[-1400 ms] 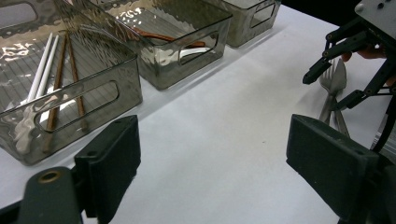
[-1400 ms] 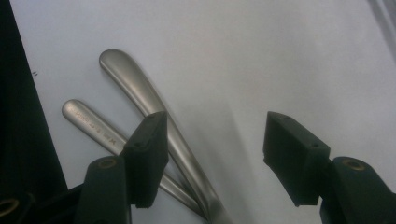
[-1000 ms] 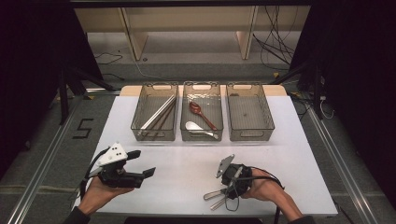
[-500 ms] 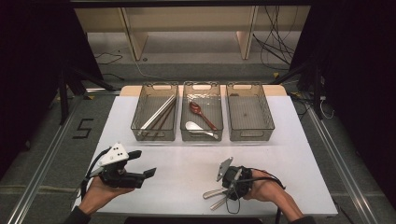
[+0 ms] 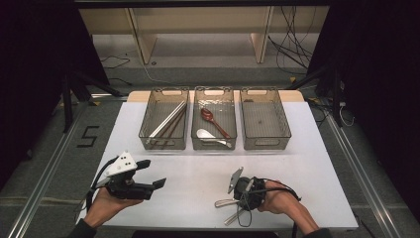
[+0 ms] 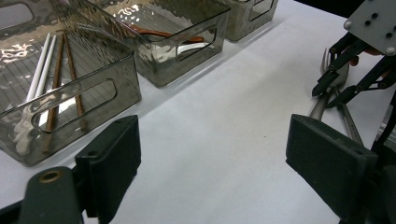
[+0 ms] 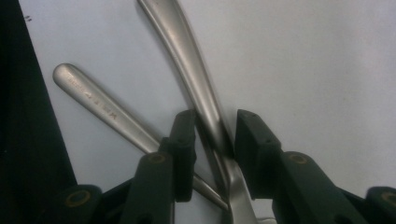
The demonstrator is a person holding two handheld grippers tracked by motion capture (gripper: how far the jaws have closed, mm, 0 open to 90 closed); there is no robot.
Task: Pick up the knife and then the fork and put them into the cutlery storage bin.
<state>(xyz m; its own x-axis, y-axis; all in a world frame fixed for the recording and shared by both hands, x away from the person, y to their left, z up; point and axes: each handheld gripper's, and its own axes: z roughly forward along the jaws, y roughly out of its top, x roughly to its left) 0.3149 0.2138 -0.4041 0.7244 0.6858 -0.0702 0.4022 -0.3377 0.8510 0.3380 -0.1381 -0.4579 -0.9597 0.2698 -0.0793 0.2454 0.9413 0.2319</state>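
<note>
My left gripper [image 5: 148, 174] hangs wide open, empty, before three bins [image 5: 164, 119] across the table [image 5: 198, 171]. My right gripper [image 7: 212, 140] has just been closing around the upper fork handle [image 7: 196, 88], crossing another handle [image 7: 93, 105], near the table's front edge; pads not quite touching.

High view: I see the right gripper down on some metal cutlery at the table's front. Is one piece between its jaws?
Observer: Yes. One metal handle lies between the jaws of the right gripper, which have just been closing. I cannot tell if the pads press it.
Operator: Is it alone there?
Observer: No. A second handle crosses under it and passes beneath one jaw.
Operator: And the left gripper?
Observer: The left gripper is open, with bare table between its jaws.
</note>
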